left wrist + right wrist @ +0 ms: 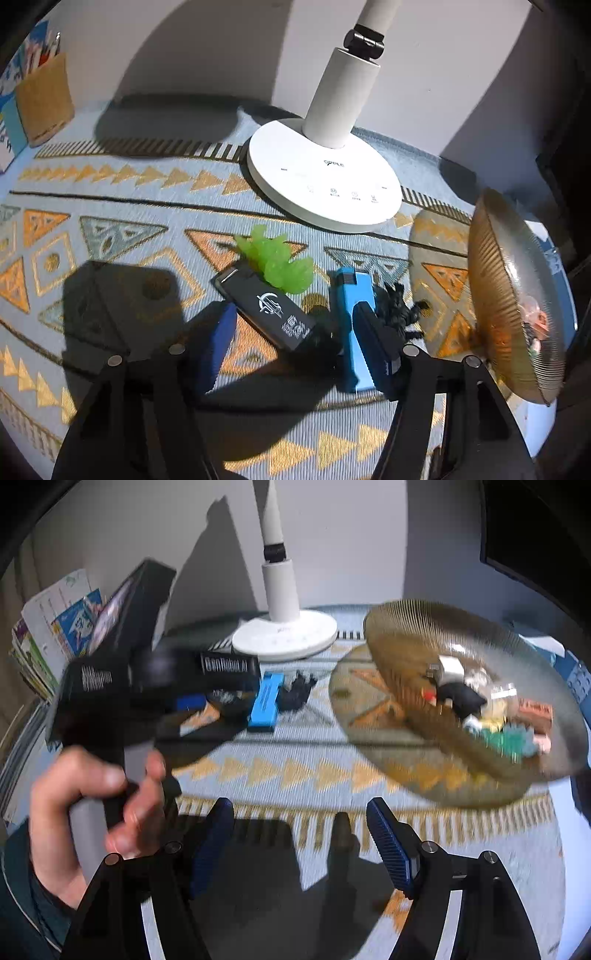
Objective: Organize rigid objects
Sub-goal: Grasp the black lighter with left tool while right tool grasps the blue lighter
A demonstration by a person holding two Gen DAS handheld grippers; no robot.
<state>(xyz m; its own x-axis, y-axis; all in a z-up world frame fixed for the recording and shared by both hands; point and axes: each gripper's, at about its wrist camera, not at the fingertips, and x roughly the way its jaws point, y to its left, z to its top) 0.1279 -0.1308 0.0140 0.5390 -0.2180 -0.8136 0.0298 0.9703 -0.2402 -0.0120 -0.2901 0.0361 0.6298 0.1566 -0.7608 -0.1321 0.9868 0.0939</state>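
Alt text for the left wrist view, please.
The open left hand-held gripper straddles a black lighter on a patterned mat, with a blue lighter, green toy and black toy nearby. A white lamp stands behind; a glass plate sits right.

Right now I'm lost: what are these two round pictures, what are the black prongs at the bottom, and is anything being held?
Each picture comes from a camera on a hand-held grabber, looking along its two prongs. The left tongs are open and low over the patterned cloth, straddling a black lighter and touching a blue lighter; nothing is gripped yet. Beside them lie a green toy and a black toy, behind them a white lamp. The right tongs are open and empty. That view shows the person's left hand and a glass dish holding small items.
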